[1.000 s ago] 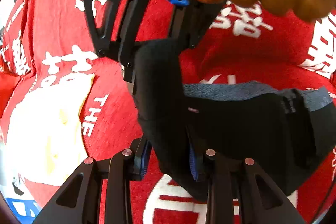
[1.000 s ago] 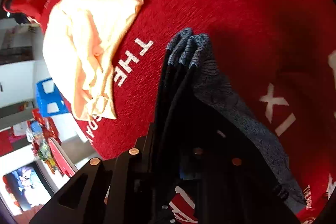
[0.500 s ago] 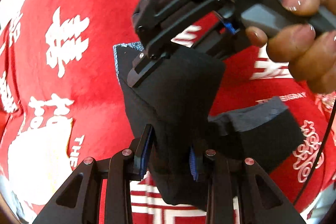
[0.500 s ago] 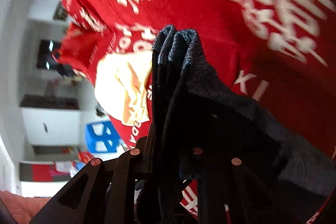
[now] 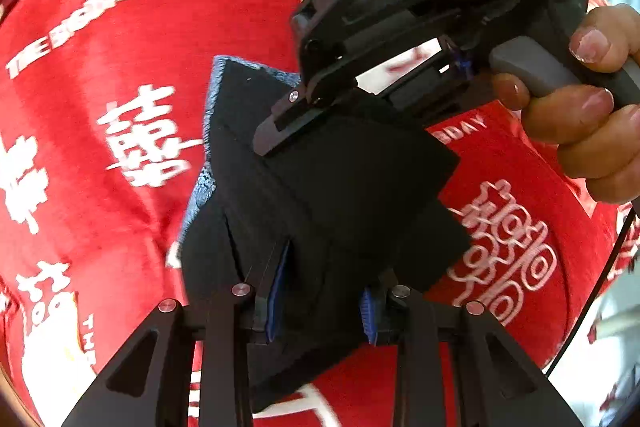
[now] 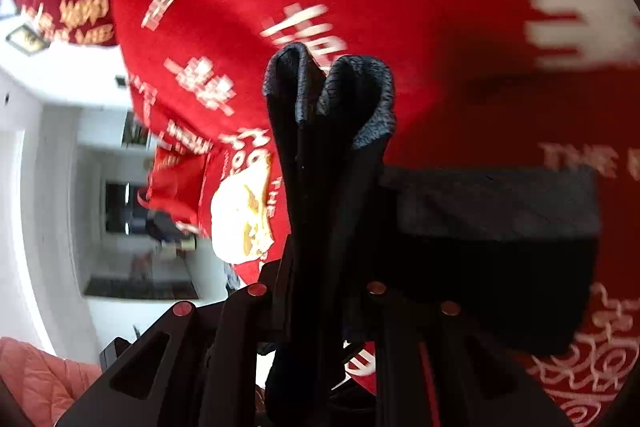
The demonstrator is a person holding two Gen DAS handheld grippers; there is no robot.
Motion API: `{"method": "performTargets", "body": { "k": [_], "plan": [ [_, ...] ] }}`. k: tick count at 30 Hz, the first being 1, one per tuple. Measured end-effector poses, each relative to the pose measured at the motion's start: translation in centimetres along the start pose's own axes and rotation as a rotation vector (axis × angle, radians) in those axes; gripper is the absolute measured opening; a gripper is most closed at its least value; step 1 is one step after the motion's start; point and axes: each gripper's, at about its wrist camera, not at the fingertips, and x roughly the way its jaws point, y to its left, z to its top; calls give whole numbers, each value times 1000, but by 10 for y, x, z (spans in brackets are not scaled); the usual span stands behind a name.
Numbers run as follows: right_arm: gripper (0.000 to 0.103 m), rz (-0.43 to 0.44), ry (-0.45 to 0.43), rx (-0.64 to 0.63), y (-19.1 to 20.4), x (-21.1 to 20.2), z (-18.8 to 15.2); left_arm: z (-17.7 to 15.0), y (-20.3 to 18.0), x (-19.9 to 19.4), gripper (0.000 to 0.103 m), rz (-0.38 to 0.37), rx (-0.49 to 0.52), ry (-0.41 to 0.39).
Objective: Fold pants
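Both grippers pinch folded black fabric pants point(image 5: 332, 187) above a red printed cloth point(image 5: 120, 67). The left gripper point(image 5: 324, 301) grips one edge. The right gripper point(image 5: 280, 131) clamps the opposite edge.

Light: bright, even daylight on the red cloth point(image 5: 248, 39) in both views.
Glare: the white room point(image 6: 52, 155) at the left of the right wrist view is washed out.
Shadow: a dark patch lies on the cloth right of the pants point(image 6: 332, 131).
Blur: white lettering smears near the edges in both views.
Distortion: strong fisheye bending, black corners.
Detail: the pants read almost flat black.
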Motion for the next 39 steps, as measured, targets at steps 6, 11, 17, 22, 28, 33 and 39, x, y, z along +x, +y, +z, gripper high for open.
{"method": "performTargets", "body": {
  "k": [6,11,17,22,28,33,39],
  "plan": [
    [18,-67,-34,84,-66,-26,-21,-2,-50,37,32,-42,73,74],
    [18,-120,-25,139,-115,-18,-28,-8,-68,67,32,-53,75,147],
    [21,-164,-25,131,-137,-7,-34,-10,-69,77,32,-64,71,191],
    [28,-283,-21,46,-121,-2,-33,-12,-51,69,57,-113,-6,228],
    [35,-412,-3,18,-114,2,-32,-22,-18,53,57,-79,-113,271],
    [45,-559,-8,-11,-104,-5,-42,-24,42,56,57,15,-291,311],
    [49,-699,-19,-19,-88,-14,-52,-41,94,71,57,108,-451,391]
  ]
}}
